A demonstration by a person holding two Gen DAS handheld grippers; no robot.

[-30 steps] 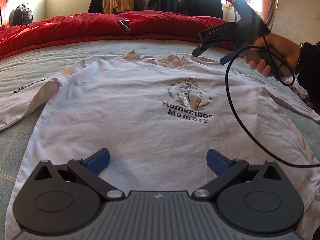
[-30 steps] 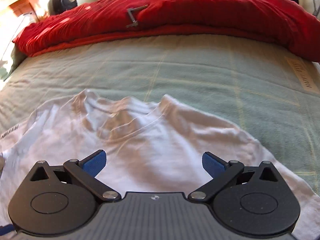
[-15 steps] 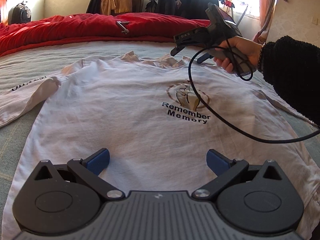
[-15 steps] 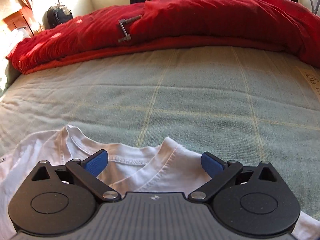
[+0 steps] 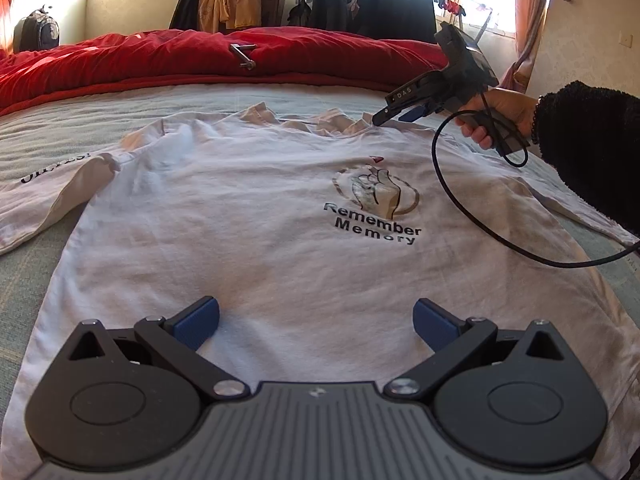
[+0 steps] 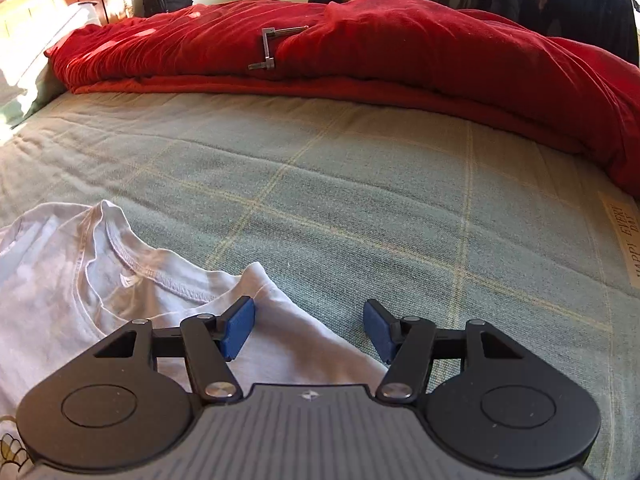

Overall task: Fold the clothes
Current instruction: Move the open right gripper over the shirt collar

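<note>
Since the earlier frames we note the right gripper (image 6: 308, 330) has swung from over the chest of the white T-shirt (image 5: 256, 240) out to its collar-side shoulder, and its jaws, then spread wide, are now closing; the shoulder edge of the shirt lies between the blue pads (image 6: 239, 328), which do not yet press on it. We find the shirt spread flat, print up, on the green checked bedspread (image 6: 360, 184), collar (image 6: 160, 276) toward the far side, one sleeve (image 5: 44, 200) out to the left in the left wrist view; the chest print reads "Remember Memory". Our left gripper (image 5: 316, 320) hovers over the hem end of the shirt, jaws wide apart, nothing between them; it has not shifted. From the left wrist view we see a hand (image 5: 496, 116) in a black fleecy sleeve holding the right gripper, tips at the collar, cable (image 5: 460, 208) looping over the shirt. A red duvet (image 6: 400, 56) lies heaped beyond the bedspread, a metal bracket (image 6: 270, 46) on it; dark clothes (image 5: 376, 4) hang by the window.
</note>
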